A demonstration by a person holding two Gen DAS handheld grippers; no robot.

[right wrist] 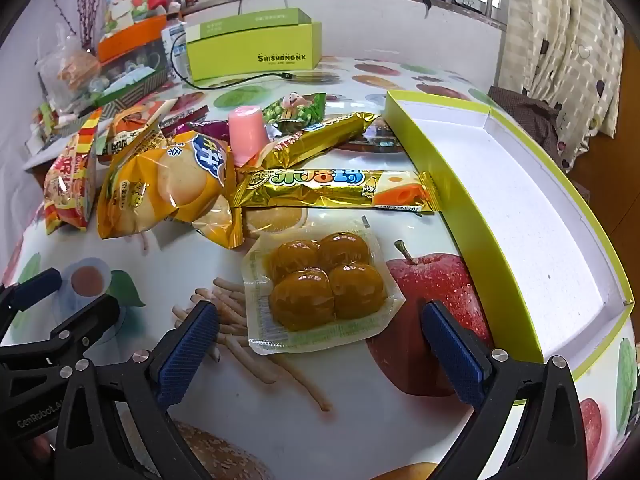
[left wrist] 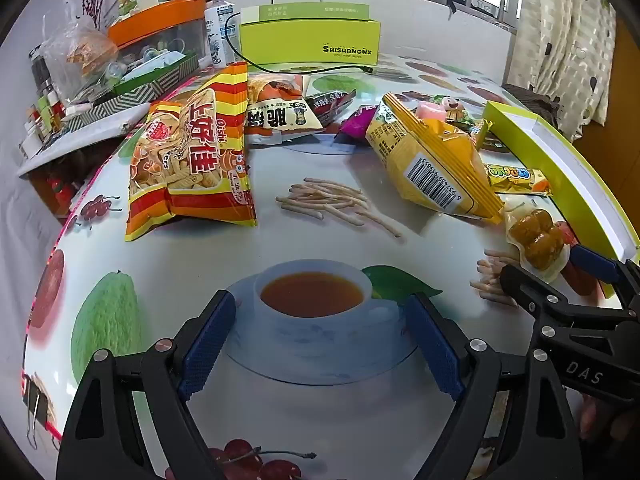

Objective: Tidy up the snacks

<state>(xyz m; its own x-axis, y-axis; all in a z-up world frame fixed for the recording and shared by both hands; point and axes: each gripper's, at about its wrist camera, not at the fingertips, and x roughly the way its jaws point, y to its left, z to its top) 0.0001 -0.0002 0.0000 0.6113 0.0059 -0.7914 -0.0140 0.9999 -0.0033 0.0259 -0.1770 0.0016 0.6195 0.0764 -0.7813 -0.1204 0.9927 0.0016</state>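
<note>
Fruit-printed tablecloth [right wrist: 360,420] is strewn with snacks beside the empty lime box lid [right wrist: 452,200] (presumably their destination), where the wide-open, empty right gripper [right wrist: 320,354] straddles the vacuum-packed braised balls [right wrist: 322,286]; the left gripper [left wrist: 320,346] is likewise open, holding nothing.

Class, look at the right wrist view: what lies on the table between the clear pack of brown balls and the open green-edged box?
Only bare tablecloth: a printed red apple fills the gap between the pack of brown balls and the box. No snack lies there.

Meatball pack [right wrist: 322,286] lies on table [right wrist: 348,420], left of open box [right wrist: 460,184], w/ snack bar [right wrist: 336,188] behind it.
</note>
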